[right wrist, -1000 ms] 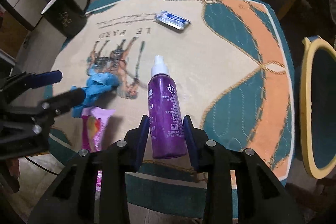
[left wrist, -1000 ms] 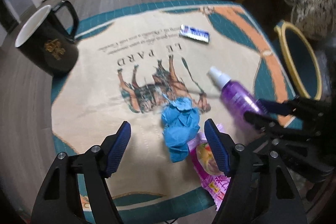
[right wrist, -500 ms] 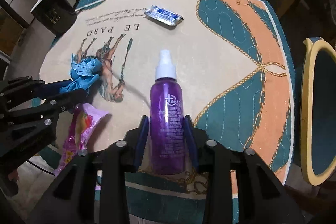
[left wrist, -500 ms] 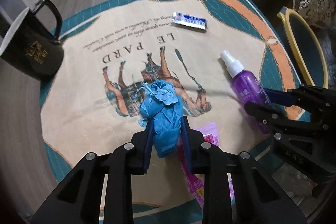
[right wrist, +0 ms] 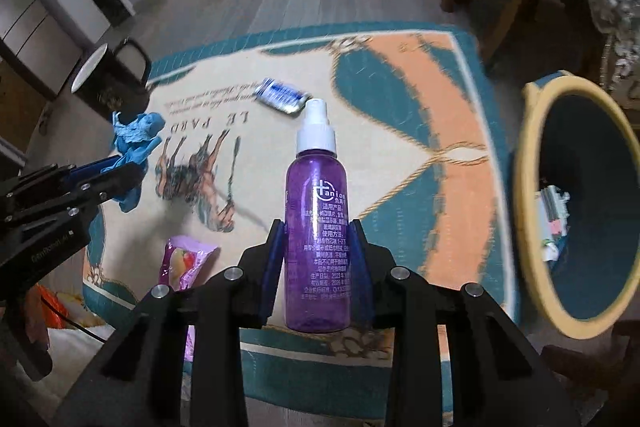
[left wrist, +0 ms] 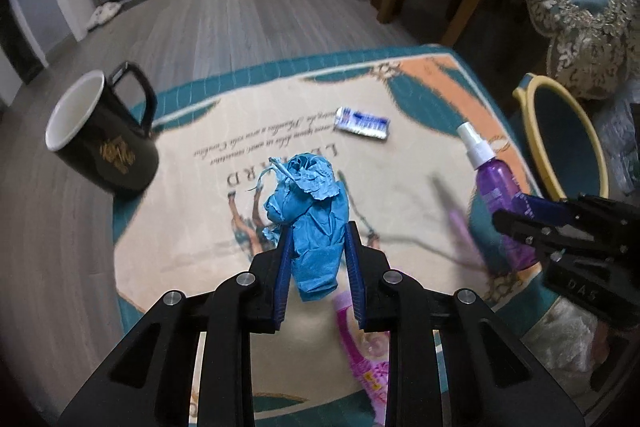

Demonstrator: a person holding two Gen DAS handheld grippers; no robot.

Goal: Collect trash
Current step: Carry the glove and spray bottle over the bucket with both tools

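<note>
Left grip: the left gripper (left wrist: 316, 259) had just closed its jaws on the crumpled blue paper wad (left wrist: 310, 211), held clear above the printed mat (left wrist: 420, 163).
Right grip: the right gripper (right wrist: 318, 255) was clamped on the purple plastic spray bottle (right wrist: 318, 227).
Bin: a yellow-rimmed teal bin (right wrist: 524, 211) stood off the mat's right edge, some litter already inside.
Left to do: the pink snack wrapper (right wrist: 182, 263) at the near edge and the blue-white foil sachet (left wrist: 362, 121) toward the far edge.
Nearby: a black ceramic mug (left wrist: 100, 143) stood off the left edge; judged no obstacle.

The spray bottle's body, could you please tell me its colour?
Translucent purple, with a white cap; the spray bottle shows best in the right wrist view.
</note>
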